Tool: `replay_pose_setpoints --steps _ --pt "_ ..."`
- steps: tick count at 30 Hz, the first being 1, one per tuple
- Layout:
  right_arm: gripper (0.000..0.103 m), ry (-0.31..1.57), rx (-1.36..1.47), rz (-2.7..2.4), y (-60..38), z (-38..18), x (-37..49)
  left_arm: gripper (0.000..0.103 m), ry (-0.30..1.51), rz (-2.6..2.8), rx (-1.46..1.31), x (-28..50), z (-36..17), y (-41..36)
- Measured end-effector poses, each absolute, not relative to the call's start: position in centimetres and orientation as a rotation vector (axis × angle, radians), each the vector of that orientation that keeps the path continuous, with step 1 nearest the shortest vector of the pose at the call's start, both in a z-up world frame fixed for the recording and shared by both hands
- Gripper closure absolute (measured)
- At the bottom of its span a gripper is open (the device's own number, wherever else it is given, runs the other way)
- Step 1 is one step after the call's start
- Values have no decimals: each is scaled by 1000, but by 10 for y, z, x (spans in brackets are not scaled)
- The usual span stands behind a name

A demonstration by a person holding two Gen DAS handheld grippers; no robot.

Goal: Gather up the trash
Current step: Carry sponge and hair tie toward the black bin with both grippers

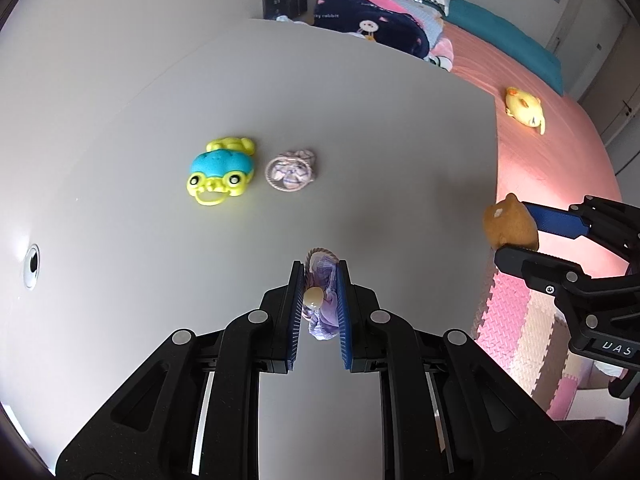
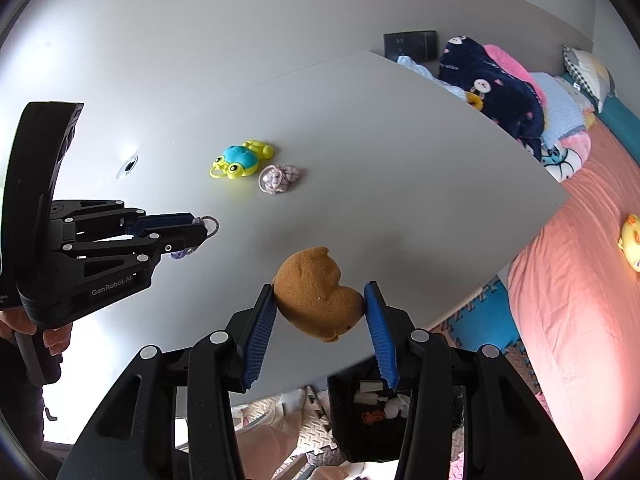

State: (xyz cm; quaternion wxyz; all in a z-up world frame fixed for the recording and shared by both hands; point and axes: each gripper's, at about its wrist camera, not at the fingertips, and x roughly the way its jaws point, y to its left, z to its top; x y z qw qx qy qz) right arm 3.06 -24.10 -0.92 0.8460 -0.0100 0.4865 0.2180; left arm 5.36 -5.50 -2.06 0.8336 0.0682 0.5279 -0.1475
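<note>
My left gripper (image 1: 319, 280) is shut on a small purple hair tie with a cream bead (image 1: 320, 300), held above the grey table (image 1: 360, 120); in the right wrist view that left gripper (image 2: 200, 232) shows at the left with the purple hair tie (image 2: 210, 224) at its tips. My right gripper (image 2: 320, 300) is shut on a brown plush toy (image 2: 316, 292), lifted over the table's near edge; the left wrist view shows the right gripper (image 1: 516, 228) and brown plush (image 1: 510, 222) at the table's right edge. A second purple hair tie (image 1: 291, 170) lies on the table.
A blue-and-yellow frog toy (image 1: 220, 172) lies beside the second hair tie. A black bin (image 2: 372, 408) with scraps stands on the foam floor mats below the table edge. A pink bed (image 1: 560, 160) with a yellow plush (image 1: 524, 110) and blankets lies to the right. A hand (image 2: 52, 336) holds the left gripper.
</note>
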Motion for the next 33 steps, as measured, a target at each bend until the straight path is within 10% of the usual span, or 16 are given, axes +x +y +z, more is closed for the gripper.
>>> replay_pose_setpoints --steps 33 --pt "56 999 112 261 -393 -5 -65 88 1092 -565 347 -8 -10 -218"
